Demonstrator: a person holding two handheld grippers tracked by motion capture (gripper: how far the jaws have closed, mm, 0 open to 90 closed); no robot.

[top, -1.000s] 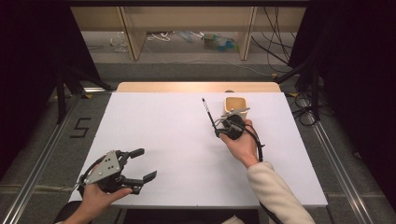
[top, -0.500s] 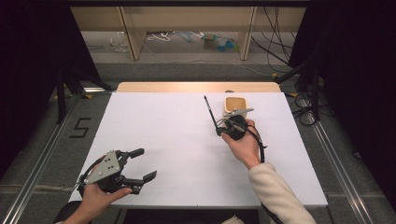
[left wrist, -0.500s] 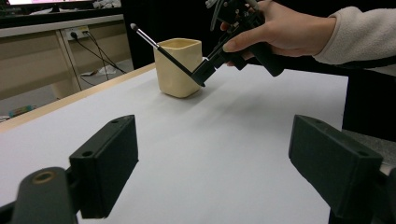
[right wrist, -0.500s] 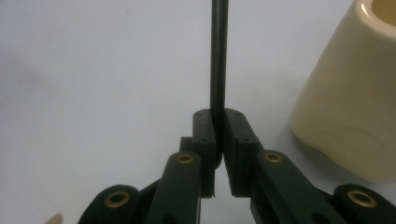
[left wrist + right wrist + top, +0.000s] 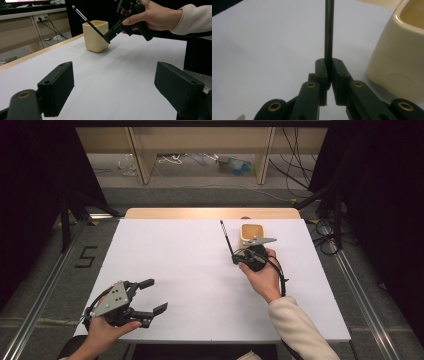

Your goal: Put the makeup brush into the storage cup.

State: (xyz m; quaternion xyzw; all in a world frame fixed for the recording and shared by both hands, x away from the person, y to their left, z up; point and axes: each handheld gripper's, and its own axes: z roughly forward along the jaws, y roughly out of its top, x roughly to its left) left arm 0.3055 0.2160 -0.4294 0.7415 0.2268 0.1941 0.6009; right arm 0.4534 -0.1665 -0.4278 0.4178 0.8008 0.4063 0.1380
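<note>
the right gripper [image 5: 234,256] has its jaws clamped on the lower end of a thin black brush [image 5: 226,237], held clear of the white table [image 5: 180,270]. the brush's long axis slants up and away from the jaws, and the cream cup [image 5: 251,232] sits just beside it, on the gripper's right. the left gripper [image 5: 150,296] rests well apart near the table's front edge, jaws spread wide, holding nothing
</note>
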